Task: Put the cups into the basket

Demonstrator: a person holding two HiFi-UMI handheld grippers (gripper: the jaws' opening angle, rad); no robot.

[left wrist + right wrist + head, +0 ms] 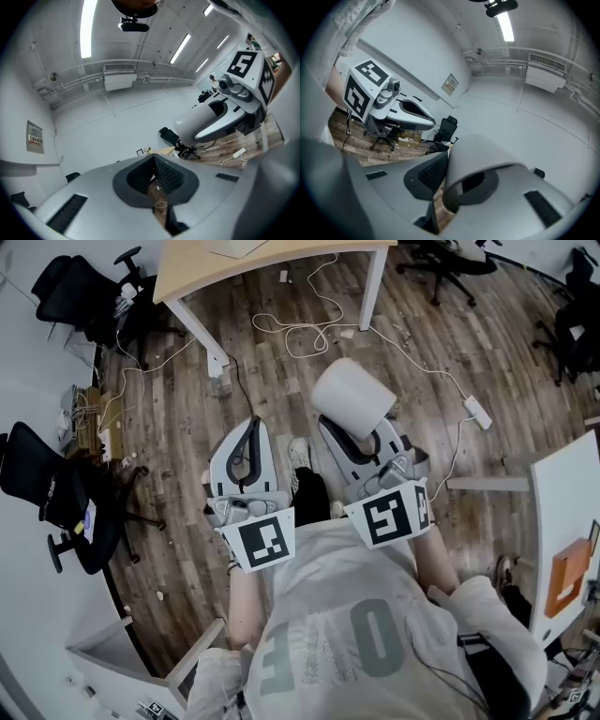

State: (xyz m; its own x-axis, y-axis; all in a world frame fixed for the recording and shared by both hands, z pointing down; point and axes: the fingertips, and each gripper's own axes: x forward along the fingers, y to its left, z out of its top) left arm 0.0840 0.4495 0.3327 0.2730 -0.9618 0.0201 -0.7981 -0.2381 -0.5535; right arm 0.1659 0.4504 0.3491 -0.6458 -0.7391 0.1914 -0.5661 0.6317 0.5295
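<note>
A pale grey cup [352, 397] lies on its side between the jaws of my right gripper [364, 439], which is shut on it above the wooden floor. In the right gripper view the cup [487, 159] fills the space between the dark pads, its open mouth towards the camera. My left gripper [251, 425] hangs beside it on the left, shut with nothing in it. In the left gripper view its jaws [155, 161] stand almost together, with only a thin slit of floor between them. The cup [199, 123] shows there at the right. No basket is in view.
A wooden table [187, 268] with white legs stands ahead. Cables [309, 329] and a power strip [476, 412] lie on the floor. Black office chairs [52, 493] stand at the left and back. A white desk [562, 502] carries an orange object [568, 579].
</note>
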